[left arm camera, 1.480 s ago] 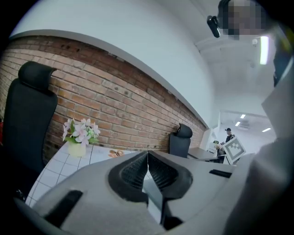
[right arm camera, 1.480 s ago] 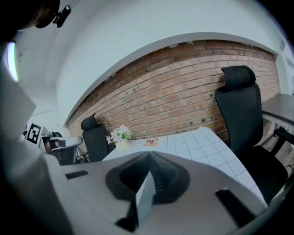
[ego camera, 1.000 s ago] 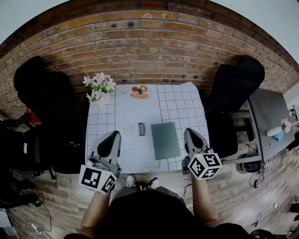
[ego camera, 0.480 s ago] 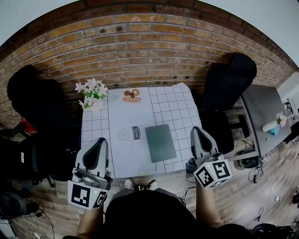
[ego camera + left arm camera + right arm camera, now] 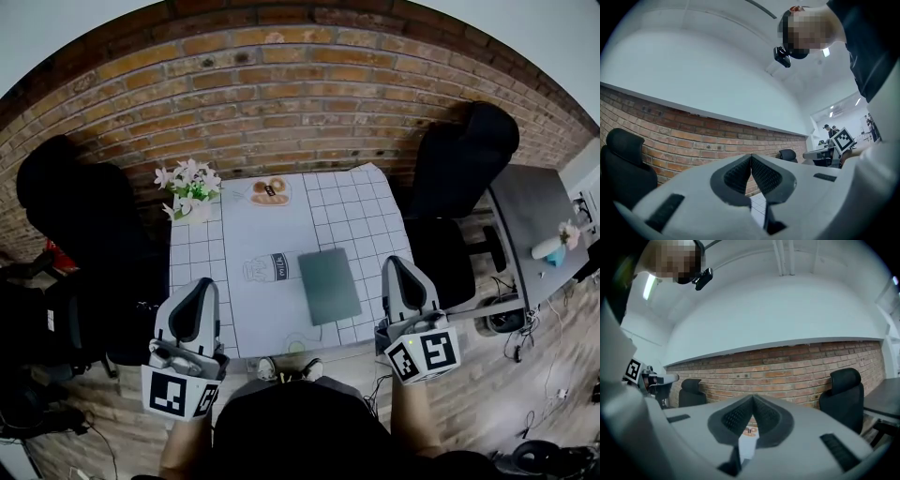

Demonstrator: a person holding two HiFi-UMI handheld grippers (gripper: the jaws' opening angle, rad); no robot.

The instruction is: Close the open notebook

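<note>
A person at the near edge of a bench [image 5: 281, 225] holds a claw in each hand, both pointing away toward 12 o'clock. The left claw [image 5: 195, 286] sits off the bench's corner at 7 o'clock. Seen along its own length, the left claw [image 5: 751, 158] has its ribbed pads pressed together with nothing between them. The right claw [image 5: 398, 265] sits off the corner at 5 o'clock. The right claw [image 5: 753, 397] is likewise closed tight and empty.

The notebook [image 5: 329, 286] lies shut, grey cover up, on the bench's near half at about 4 o'clock from its centre. It is between the two claws, nearer the right one, and touches neither. A milk carton picture [image 5: 267, 267] on the checked cloth lies just beside it at 9 o'clock.

A pot of flowers [image 5: 190, 187] stands at the far corner at 11 o'clock. Black chairs [image 5: 464, 159] flank the bench at 3 and 9 o'clock, and a brick wall [image 5: 300, 84] closes the scene at 12.
</note>
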